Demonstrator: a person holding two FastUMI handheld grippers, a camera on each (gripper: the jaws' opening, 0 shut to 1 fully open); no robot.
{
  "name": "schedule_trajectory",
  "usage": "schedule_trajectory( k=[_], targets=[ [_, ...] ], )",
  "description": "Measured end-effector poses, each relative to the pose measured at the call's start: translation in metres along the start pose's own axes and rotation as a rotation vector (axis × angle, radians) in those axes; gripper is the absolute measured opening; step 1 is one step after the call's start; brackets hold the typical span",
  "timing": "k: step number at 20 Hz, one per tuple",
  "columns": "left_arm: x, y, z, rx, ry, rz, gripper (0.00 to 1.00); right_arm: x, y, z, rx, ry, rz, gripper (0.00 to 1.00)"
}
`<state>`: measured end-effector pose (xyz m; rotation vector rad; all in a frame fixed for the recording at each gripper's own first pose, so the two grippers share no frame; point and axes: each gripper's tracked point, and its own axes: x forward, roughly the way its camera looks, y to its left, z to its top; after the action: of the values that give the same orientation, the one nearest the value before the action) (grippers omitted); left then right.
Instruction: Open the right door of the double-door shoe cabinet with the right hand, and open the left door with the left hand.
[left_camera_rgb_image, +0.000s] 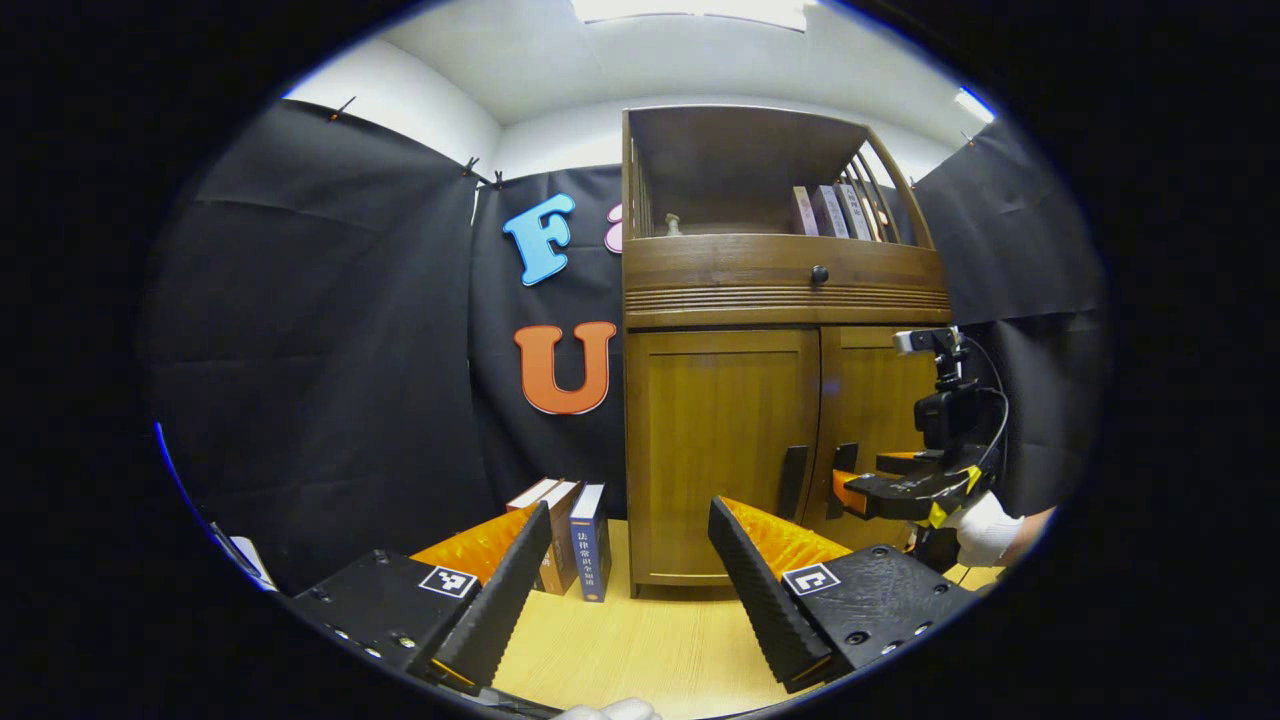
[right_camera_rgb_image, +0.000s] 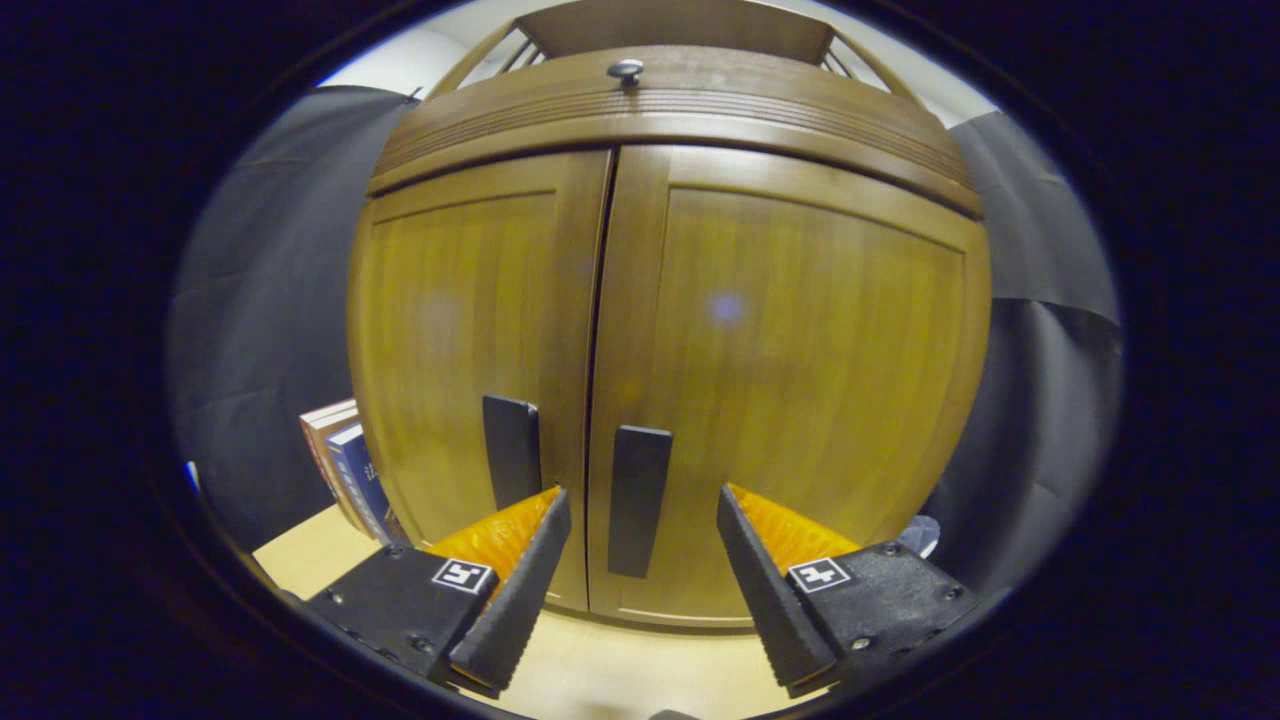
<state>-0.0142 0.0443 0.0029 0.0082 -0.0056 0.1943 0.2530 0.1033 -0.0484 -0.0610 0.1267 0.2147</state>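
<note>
Left gripper view
- The brown wooden double-door shoe cabinet (left_camera_rgb_image: 770, 400) stands on a pale wooden table top (left_camera_rgb_image: 640, 640), against the black cloth wall (left_camera_rgb_image: 330, 330).
- Both of its doors are closed: the left door (left_camera_rgb_image: 720, 450) faces the camera and the right door (left_camera_rgb_image: 880, 410) sits beside it at the far side.
- A dark vertical bar handle (left_camera_rgb_image: 793, 482) is on the left door, and a second dark bar handle (left_camera_rgb_image: 845, 472) is on the right door, the two close on either side of the centre seam.
- Above the doors is a drawer front with a small dark round knob (left_camera_rgb_image: 819, 273), and over that an open shelf holding a row of upright books (left_camera_rgb_image: 835, 212).
- A few more upright books (left_camera_rgb_image: 575, 540) stand on the table just left of the cabinet.
- The left gripper (left_camera_rgb_image: 630, 560) is released, its fingers wide apart with nothing between them, well back from the cabinet.
- The right gripper (left_camera_rgb_image: 850, 490) is at the right door's handle, held by a white-gloved hand (left_camera_rgb_image: 985, 528); from here I cannot tell how its jaws stand.

Right gripper view
- The right gripper (right_camera_rgb_image: 643, 545) is spread open, close to the cabinet (right_camera_rgb_image: 670, 330).
- The right door's dark handle (right_camera_rgb_image: 637, 500) lies between its fingers; neither finger visibly touches it.
- The left door's handle (right_camera_rgb_image: 512, 450) is just left of the seam, outside the fingers.
- Both doors sit flush and closed.
</note>
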Motion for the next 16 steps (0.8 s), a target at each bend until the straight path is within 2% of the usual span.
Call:
schedule_trajectory(
  k=[5, 7, 8, 9, 10, 16],
  targets=[
    [0.001, -0.001, -0.002, -0.004, 0.017, 0.014, 0.95, 0.028, 0.004, -0.002, 0.019, 0.026, 0.0, 0.75],
    [0.0, 0.001, -0.005, -0.005, 0.027, 0.017, 0.95, 0.033, 0.006, -0.002, 0.02, 0.022, 0.0, 0.63],
    [0.0, 0.002, -0.004, -0.007, 0.029, 0.017, 0.95, 0.036, 0.002, -0.003, 0.019, 0.024, -0.021, 0.53],
    [-0.001, 0.002, -0.004, -0.009, 0.03, 0.016, 0.95, 0.035, 0.001, -0.003, 0.034, 0.025, -0.025, 0.48],
    [-0.002, 0.003, -0.003, -0.011, 0.029, 0.016, 0.95, 0.034, 0.002, -0.003, 0.052, 0.026, -0.021, 0.39],
    [-0.006, -0.001, 0.0, -0.02, 0.015, -0.019, 0.95, 0.029, 0.001, -0.007, 0.063, 0.05, 0.04, 0.32]
  ],
)
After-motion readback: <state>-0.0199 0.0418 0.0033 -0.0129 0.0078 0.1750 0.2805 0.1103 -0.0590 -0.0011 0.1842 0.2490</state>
